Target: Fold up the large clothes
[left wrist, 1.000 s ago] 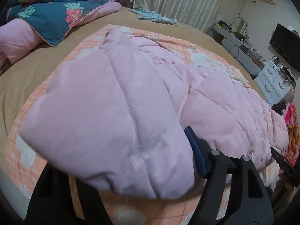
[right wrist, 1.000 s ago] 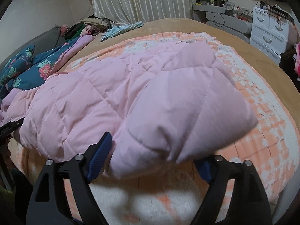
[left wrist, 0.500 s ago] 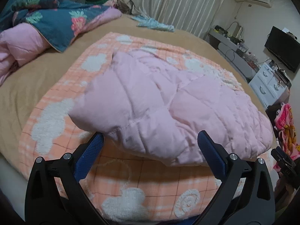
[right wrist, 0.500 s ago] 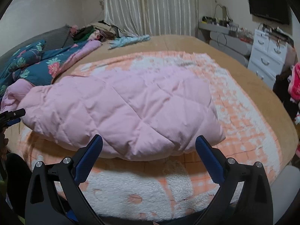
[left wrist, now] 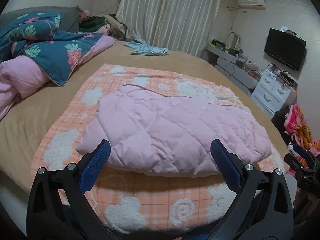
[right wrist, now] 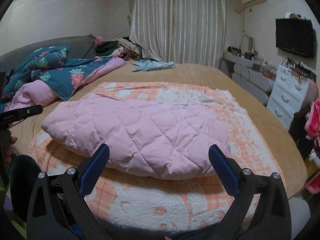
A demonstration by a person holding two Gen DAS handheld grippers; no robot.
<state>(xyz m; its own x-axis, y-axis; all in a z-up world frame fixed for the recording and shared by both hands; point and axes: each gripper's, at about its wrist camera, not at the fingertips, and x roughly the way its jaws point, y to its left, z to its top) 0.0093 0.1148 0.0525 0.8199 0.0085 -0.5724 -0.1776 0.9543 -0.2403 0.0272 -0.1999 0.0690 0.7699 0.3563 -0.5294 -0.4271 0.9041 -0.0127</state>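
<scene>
While both grippers gape empty | pink quilted garment [left wrist: 176,132] folded | underside hidden

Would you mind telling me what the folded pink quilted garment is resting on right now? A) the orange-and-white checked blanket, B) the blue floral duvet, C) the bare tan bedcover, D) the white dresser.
A: the pink quilted garment lies folded on the orange-and-white checked blanket, with both grippers open and clear of it.
</scene>
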